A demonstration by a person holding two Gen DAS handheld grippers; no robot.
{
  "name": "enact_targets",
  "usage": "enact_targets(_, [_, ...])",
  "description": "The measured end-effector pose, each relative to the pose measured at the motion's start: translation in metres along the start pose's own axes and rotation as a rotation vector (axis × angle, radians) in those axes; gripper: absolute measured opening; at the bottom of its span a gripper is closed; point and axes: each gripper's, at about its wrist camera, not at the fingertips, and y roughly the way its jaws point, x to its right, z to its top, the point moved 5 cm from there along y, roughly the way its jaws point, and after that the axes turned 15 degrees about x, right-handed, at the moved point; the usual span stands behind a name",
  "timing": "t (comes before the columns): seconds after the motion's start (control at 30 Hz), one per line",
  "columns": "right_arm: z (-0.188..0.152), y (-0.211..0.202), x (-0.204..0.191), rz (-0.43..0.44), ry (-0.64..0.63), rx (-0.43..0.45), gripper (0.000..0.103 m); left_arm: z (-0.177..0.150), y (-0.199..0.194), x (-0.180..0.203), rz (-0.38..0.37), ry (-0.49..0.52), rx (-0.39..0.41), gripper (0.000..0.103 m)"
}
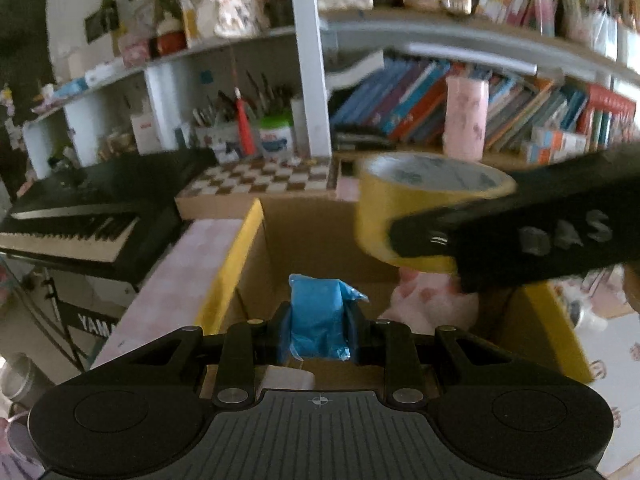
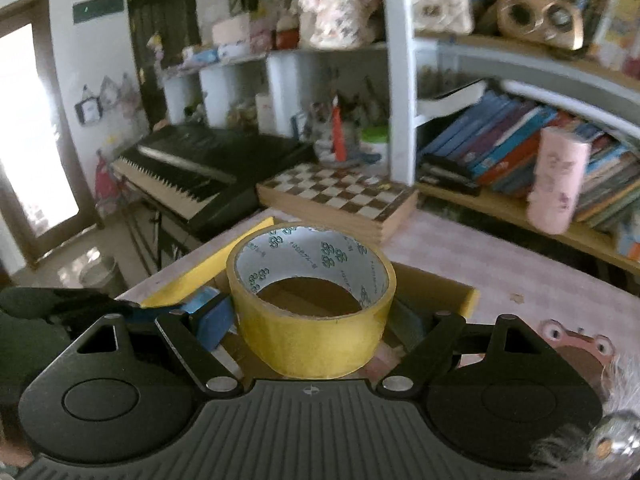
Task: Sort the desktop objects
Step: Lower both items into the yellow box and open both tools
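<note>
My right gripper (image 2: 310,318) is shut on a roll of yellow tape (image 2: 312,312), which stands upright with its printed white core facing up. From the left wrist view the same roll (image 1: 416,208) hangs over an open cardboard box (image 1: 312,240) with yellow flaps, with the right gripper's black finger (image 1: 500,240) across it. My left gripper (image 1: 318,320) is shut over the box's near side. Its blue-taped pads (image 1: 316,312) are pressed together and I see nothing between them. A pink soft thing (image 1: 432,296) lies inside the box.
A wooden chessboard (image 2: 340,196) sits behind the box on the pink desk (image 2: 500,264). A black keyboard (image 2: 192,168) stands to the left and a pink cylinder (image 2: 558,180) by the bookshelf. A furry toy (image 2: 580,352) lies at the right, and a bin (image 2: 100,276) is on the floor.
</note>
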Motion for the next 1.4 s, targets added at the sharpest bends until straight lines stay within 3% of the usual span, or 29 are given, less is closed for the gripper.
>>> enact_targets(0.33, [-0.021, 0.076, -0.018, 0.079, -0.008, -0.238, 0.082, -0.018, 0.028, 0.021, -0.054, 0.048, -0.101, 0.026])
enact_targets(0.6, [-0.038, 0.086, -0.014, 0.053, 0.021, -0.302, 0.081, -0.028, 0.024, 0.023, -0.078, 0.036, -0.130, 0.029])
enact_targets(0.67, [-0.037, 0.082, -0.014, 0.046, 0.033, -0.280, 0.080, -0.026, 0.019, 0.021, -0.075, 0.022, -0.106, 0.033])
enact_targets(0.73, [-0.033, 0.077, -0.016, 0.039, 0.013, -0.256, 0.081, -0.022, 0.012, 0.019, -0.070, 0.002, -0.078, 0.047])
enact_targets(0.9, [-0.017, 0.055, -0.020, 0.019, -0.026, -0.159, 0.082, -0.010, -0.011, 0.017, -0.066, 0.003, 0.017, 0.067])
enact_targets(1.2, [0.010, -0.013, -0.014, -0.085, 0.012, 0.038, 0.082, 0.006, -0.059, 0.003, -0.076, -0.013, 0.130, 0.079])
enact_targets(1.4, [0.007, -0.070, -0.002, -0.248, 0.035, 0.152, 0.083, 0.005, -0.093, -0.013, -0.073, -0.070, 0.174, 0.083])
